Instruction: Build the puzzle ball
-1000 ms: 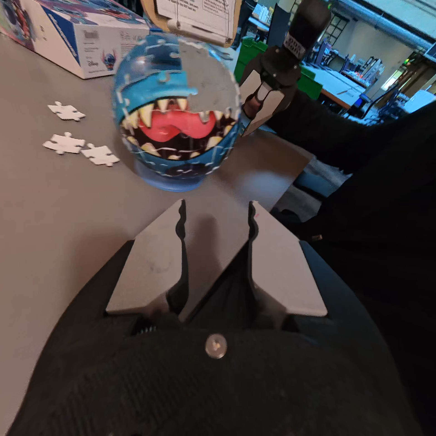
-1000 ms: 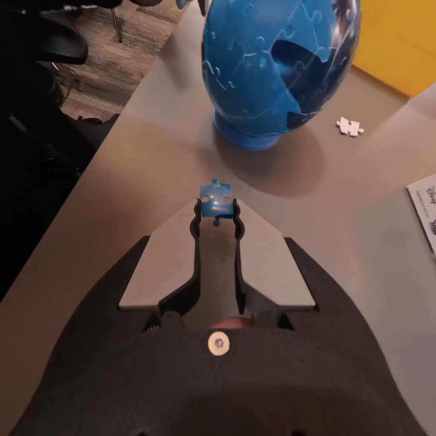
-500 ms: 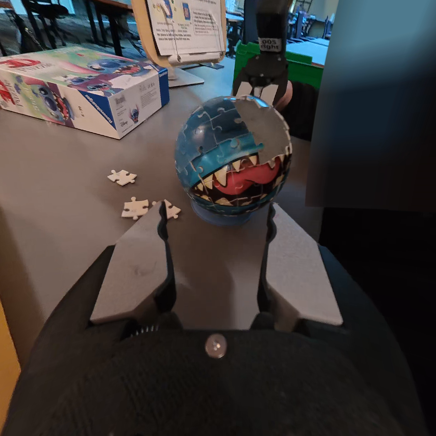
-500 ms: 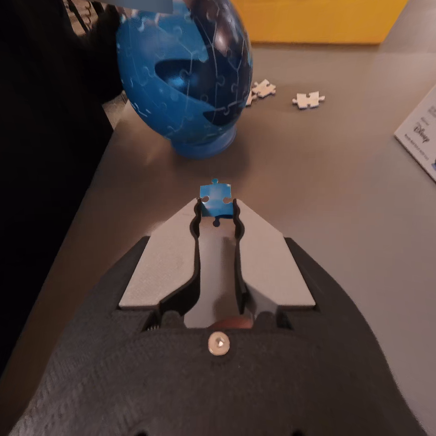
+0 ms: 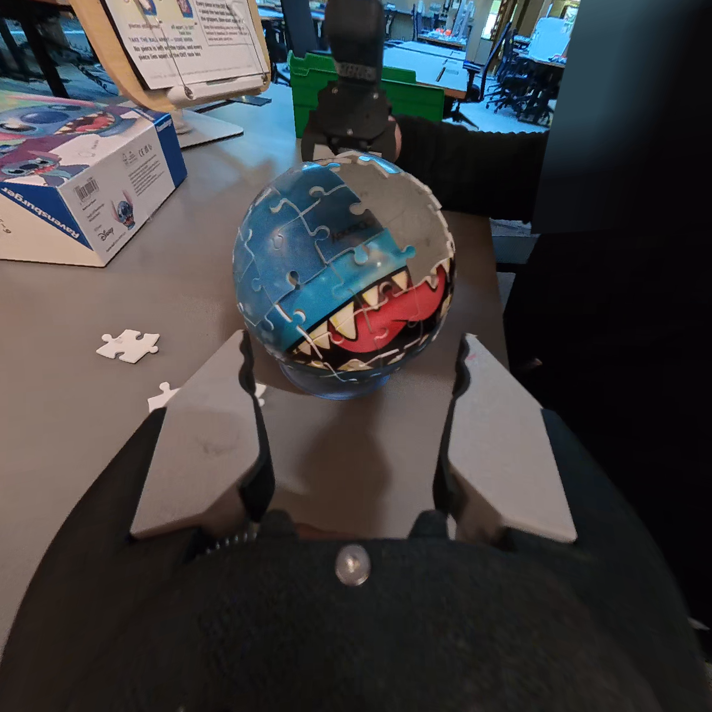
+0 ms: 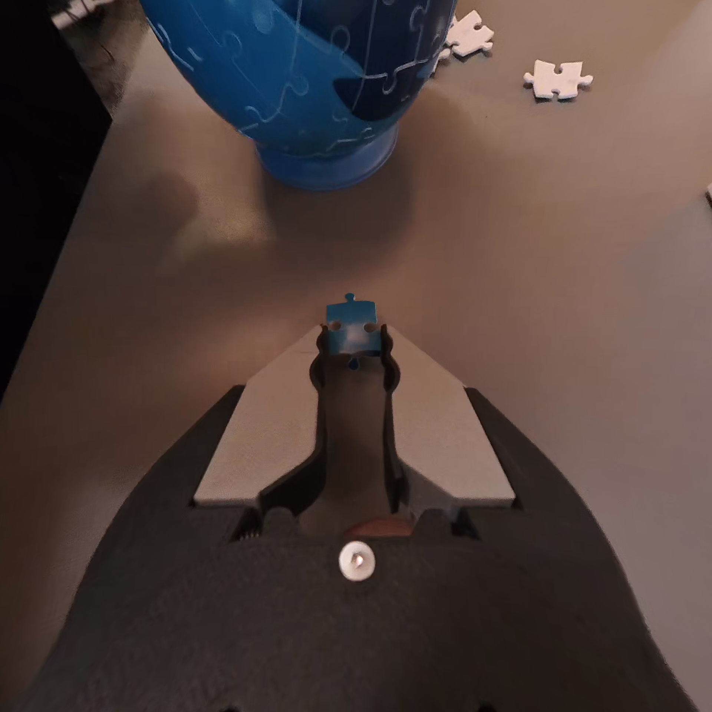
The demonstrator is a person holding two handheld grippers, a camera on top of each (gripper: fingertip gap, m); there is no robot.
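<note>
The puzzle ball (image 5: 308, 266) is blue with a toothed red mouth and stands on a blue ring base on the grey table (image 5: 96, 404). Its upper right part is open and shows the white inside. My left gripper (image 5: 352, 346) is open wide, its fingertips level with the ball's lower sides and apart from it. My right gripper (image 6: 351, 331) is shut on a small blue puzzle piece (image 6: 350, 327) above the table, short of the ball's back (image 6: 293, 77). It also shows beyond the ball in the left wrist view (image 5: 346, 127).
Loose white-backed pieces lie left of the ball (image 5: 129, 345) and in the right wrist view (image 6: 558, 79). The puzzle box (image 5: 88, 177) sits at the back left, with an instruction stand (image 5: 185, 50) behind it. The table edge runs close to the ball on the right (image 5: 497, 289). My right fingertips sit around 20 centimetres from my left ones.
My left gripper has opened wider and moved closer to the ball. My right gripper, still holding the blue piece, has come nearer the ball's back side.
</note>
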